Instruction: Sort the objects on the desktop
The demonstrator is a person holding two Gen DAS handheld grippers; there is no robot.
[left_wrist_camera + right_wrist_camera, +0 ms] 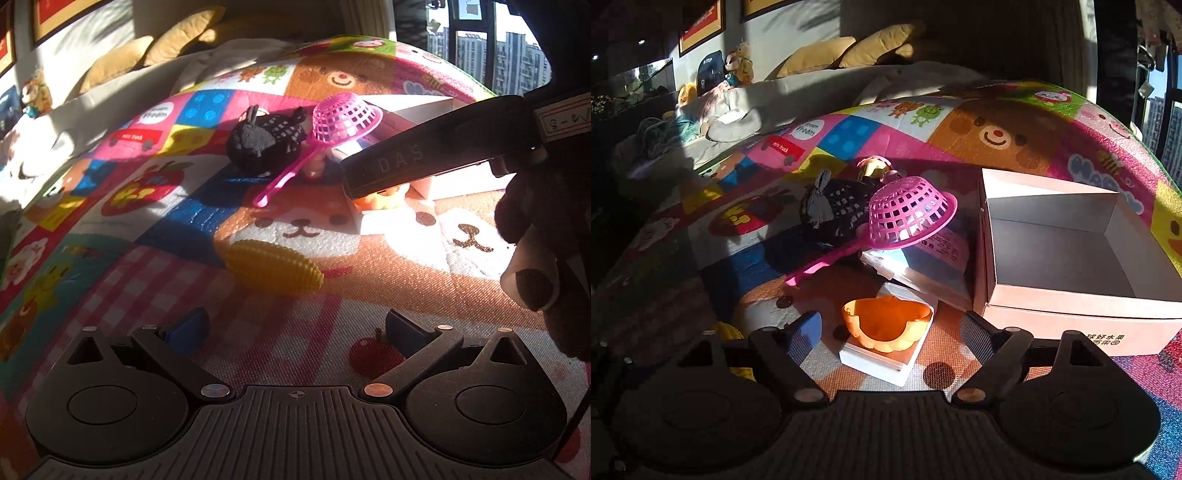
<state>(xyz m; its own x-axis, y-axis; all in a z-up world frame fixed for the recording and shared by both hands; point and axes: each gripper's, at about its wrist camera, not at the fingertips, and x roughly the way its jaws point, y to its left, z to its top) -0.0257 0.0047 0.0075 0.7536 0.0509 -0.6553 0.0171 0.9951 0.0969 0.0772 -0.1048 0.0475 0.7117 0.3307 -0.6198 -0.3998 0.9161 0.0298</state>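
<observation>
On a colourful cartoon play mat point(184, 229) lie a yellow toy corn cob point(273, 266), a black plush rabbit point(264, 142) and a pink toy strainer point(340, 118) propped upside down. My left gripper point(295, 328) is open and empty, just short of the corn. My right gripper point(890, 328) is open and empty, its fingers either side of an orange pumpkin-shaped cup point(886, 323) that sits on a small white box point(882, 358). The strainer point(905, 218) and rabbit point(831, 210) lie behind it. The right gripper's black body point(424, 158) crosses the left wrist view.
An open, empty pink cardboard box point(1071, 306) stands at the right of the mat. A flat plastic-wrapped packet point(923, 262) lies under the strainer. A brown plush toy point(535, 258) is at the right edge. A sofa with yellow cushions point(849, 51) is behind.
</observation>
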